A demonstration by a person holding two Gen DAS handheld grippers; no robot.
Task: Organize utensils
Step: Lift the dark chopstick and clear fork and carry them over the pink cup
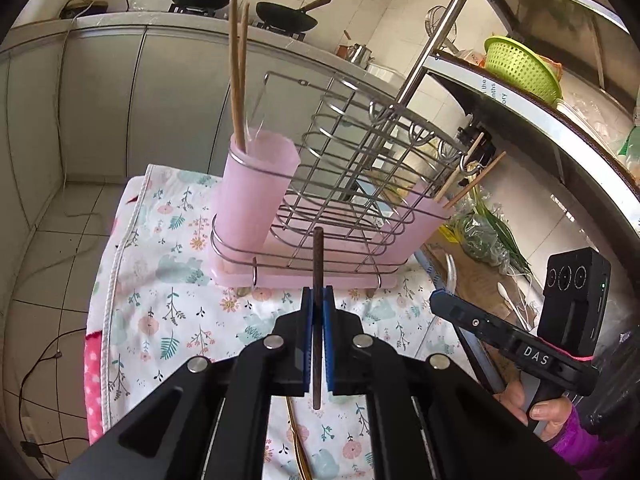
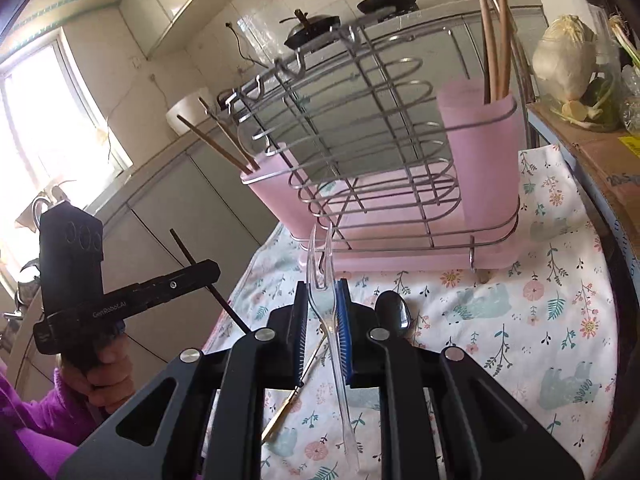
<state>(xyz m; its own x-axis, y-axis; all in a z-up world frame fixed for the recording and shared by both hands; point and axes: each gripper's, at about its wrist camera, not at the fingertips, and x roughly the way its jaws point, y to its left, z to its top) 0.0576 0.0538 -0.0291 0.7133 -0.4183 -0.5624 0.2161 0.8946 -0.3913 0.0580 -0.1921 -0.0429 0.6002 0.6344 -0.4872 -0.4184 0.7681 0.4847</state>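
Right tool (image 2: 323,312) is clamped on a flimsy clear plastic fork (image 2: 326,280) at its neck, left tool (image 1: 317,312) pinching a stiff dark chopstick (image 1: 318,280) mid-shaft.

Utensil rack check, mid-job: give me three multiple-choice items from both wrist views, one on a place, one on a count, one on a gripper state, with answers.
1. Where does the black spoon lie?
A. on the floral cloth in front of the rack
B. in a pink cup
C. on the stove

2. How many chopsticks stand in the upright pink cup?
A. none
B. two
C. five

3. What does the right gripper hold?
A. nothing
B. a dark chopstick
C. a clear plastic fork

Answers:
1. A, the spoon rests on the floral cloth, short of the wire utensil rack.
2. B, two wooden chopsticks rise from it.
3. C, its jaws pinch the clear plastic fork; the left gripper holds the dark chopstick.
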